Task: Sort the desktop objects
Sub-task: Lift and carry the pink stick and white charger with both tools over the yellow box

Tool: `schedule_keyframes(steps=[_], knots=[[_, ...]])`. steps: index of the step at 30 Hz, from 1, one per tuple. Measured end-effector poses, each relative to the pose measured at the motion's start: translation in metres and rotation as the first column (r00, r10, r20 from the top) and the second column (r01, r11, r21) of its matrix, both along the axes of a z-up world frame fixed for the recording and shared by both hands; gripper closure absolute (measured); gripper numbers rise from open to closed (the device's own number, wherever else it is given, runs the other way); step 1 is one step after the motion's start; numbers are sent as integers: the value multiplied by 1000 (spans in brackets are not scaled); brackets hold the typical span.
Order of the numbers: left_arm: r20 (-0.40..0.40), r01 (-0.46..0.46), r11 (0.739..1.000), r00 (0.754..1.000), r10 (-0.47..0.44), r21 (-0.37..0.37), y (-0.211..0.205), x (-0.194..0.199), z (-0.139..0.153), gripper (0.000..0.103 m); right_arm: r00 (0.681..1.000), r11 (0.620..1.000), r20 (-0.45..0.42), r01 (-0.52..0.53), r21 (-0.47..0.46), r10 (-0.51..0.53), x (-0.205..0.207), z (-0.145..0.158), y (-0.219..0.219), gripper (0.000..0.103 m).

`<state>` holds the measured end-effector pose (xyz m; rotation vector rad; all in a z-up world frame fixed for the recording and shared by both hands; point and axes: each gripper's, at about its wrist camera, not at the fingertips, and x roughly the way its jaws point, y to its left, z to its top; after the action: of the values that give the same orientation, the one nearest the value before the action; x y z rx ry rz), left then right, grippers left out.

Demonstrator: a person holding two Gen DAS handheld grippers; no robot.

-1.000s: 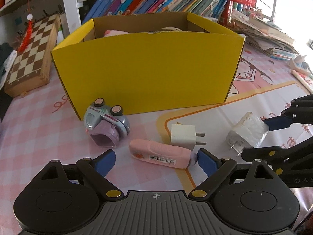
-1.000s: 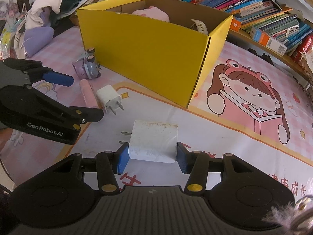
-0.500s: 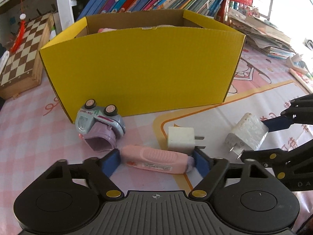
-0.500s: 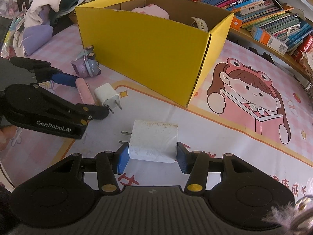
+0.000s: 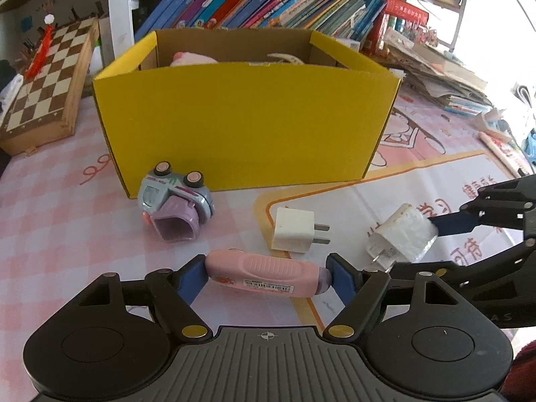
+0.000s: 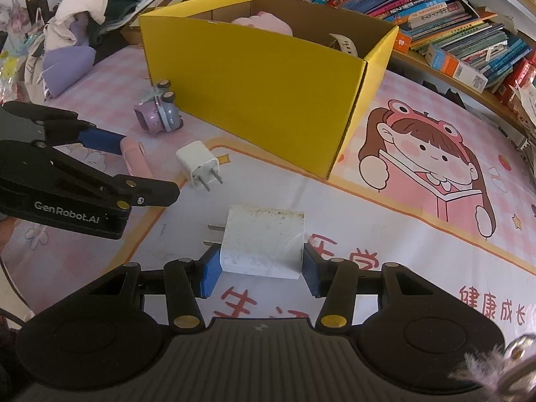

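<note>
A: What does the left tool (image 5: 266, 276) have?

B: Its blue pads pinch the ends of a pink, rounded plastic case with a barcode label (image 5: 268, 274), low in the centre of the left wrist view. Whether it is off the desk I cannot tell.

A: And the right tool (image 6: 261, 263)?

B: It is pinching a scuffed white cube-shaped plug adapter (image 6: 263, 246) by two opposite sides, prongs pointing left, in the lower middle of the right wrist view. In the left view the same adapter sits at the right edge.

A: What lies loose?

B: A smaller clean white charger block (image 5: 294, 230) rests on the pink checked desk cover (image 5: 50, 221), just above the pink case in the frame, prongs to the right. To its left a grey and lilac toy car (image 5: 174, 204) lies on its side, wheels up, close against the front wall of the yellow cardboard box (image 5: 244, 127).

A: Anything in the box?

B: Something soft and pink (image 6: 264, 22) and a pale strap (image 6: 345, 43) show over the rim. A row of books (image 5: 254, 3) leans behind it at the top of the frame, and a wooden chessboard (image 5: 50, 77) sits at the upper left.
</note>
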<state>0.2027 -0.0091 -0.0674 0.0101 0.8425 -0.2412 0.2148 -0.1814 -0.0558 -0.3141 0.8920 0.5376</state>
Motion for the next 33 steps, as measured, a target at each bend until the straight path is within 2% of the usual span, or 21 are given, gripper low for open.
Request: schedule_keyframes(steps=[33], knots=[[78, 32, 999, 996, -32, -8, 10, -38, 31, 26, 998, 999, 58, 2, 34, -4, -30, 19, 13, 55]])
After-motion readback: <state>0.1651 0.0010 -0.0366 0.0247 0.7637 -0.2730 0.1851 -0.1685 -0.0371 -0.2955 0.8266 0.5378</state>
